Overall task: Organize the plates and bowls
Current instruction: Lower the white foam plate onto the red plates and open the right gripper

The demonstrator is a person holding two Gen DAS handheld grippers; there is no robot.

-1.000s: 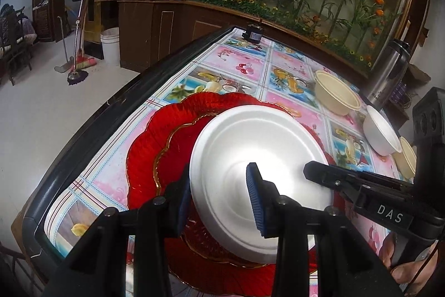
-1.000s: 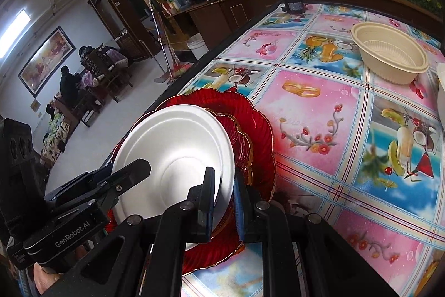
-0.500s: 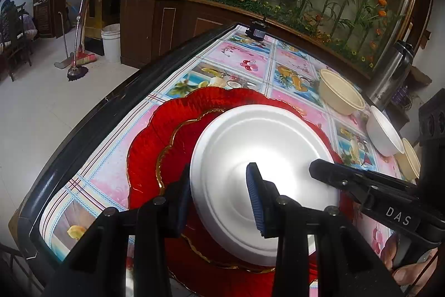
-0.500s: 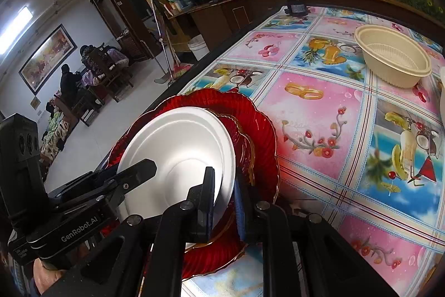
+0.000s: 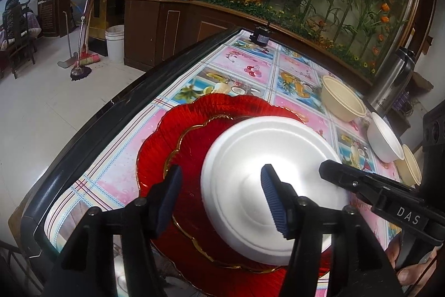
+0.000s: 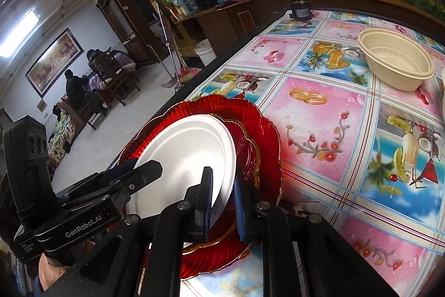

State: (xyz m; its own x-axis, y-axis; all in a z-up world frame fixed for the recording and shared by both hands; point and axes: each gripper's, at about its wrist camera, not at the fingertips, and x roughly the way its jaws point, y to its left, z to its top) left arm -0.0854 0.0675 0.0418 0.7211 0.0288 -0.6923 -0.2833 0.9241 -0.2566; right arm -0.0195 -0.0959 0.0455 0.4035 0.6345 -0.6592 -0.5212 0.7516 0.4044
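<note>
Seen first from the left wrist, the left gripper [image 5: 219,199] has its jaws opening, the two blue pads standing clear to either side of the near left rim of the white foam plate [image 5: 274,185], neither pad pressing on it. That plate lies on a small red plate with a gold rim [image 5: 189,146], which lies in turn on a large red plate [image 5: 222,107], the stack sitting near the dark edge of the tabletop [image 5: 250,71] with its fruit-patterned cloth. At the right of this view the right gripper [image 5: 331,171] reaches onto the white plate's right rim. Farther back stand a cream bowl [image 5: 343,102], a white foam bowl [image 5: 385,141] and, just beside it, another cream bowl [image 5: 411,166] partly cut off by the gripper body. From the right wrist, the right gripper [image 6: 222,202] is clamped on the near rim of the white foam plate [image 6: 189,155], the rim pinched between its pads. The left gripper [image 6: 139,171] shows at the left over the plate's far side, its fingers parted. Both red plates lie under the white one, and the cream bowl [image 6: 397,66] stands well apart at the upper right.
</note>
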